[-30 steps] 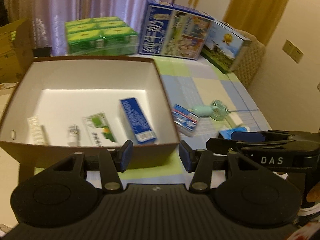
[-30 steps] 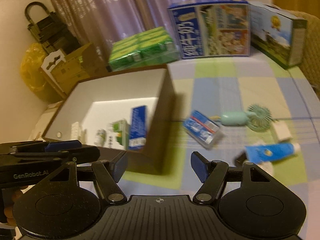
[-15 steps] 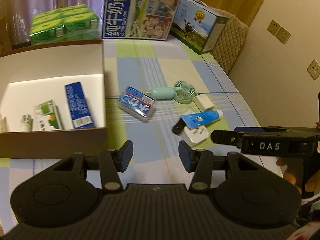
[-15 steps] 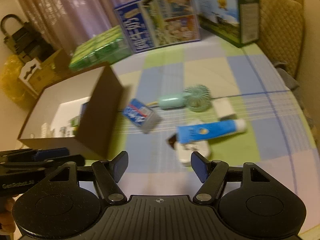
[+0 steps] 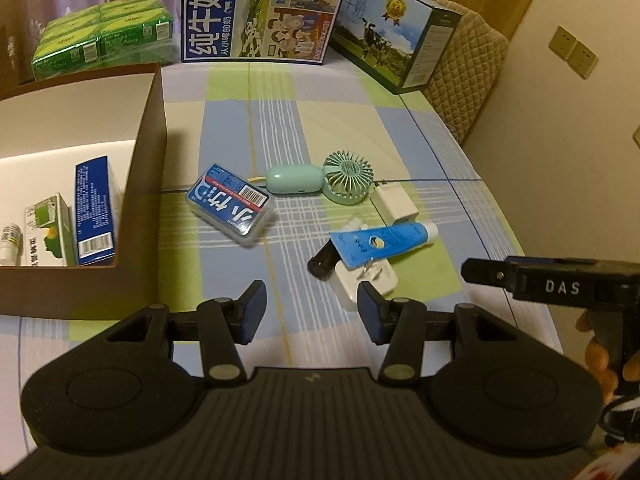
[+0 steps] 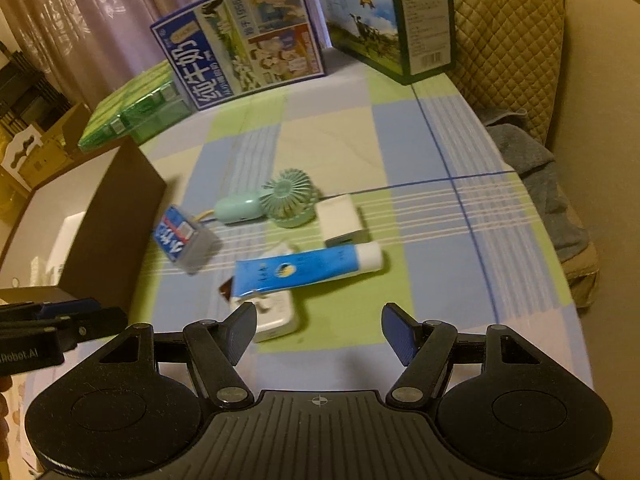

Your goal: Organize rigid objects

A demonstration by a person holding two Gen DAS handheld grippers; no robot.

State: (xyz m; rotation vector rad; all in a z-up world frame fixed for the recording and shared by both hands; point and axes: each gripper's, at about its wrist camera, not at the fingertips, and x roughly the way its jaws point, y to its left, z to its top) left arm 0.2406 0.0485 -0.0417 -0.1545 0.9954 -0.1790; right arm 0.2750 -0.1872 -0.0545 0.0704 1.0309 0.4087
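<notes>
Left wrist: left tongs [image 5: 310, 306] apart, empty, over the table's [image 5: 248, 120] near edge; box [image 5: 154, 92] at the left edge.

Right wrist: right tongs [image 6: 318, 334] apart, empty. I'd clamp the blue tube [image 6: 308, 270], lying topmost mid-table, across its width.

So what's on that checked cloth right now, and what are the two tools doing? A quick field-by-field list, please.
Left tool: open, empty, above the cloth
Right tool: open, empty, near the blue tube
Brown box: open top, already holds a blue carton, a green carton and a small bottle
Loose on cloth: clear case with blue label, mint hand fan, white adapter, blue tube, white plug, dark small item
Overlap: blue tube lies across the white plug and dark item
Back edge: milk cartons, green packs
</notes>
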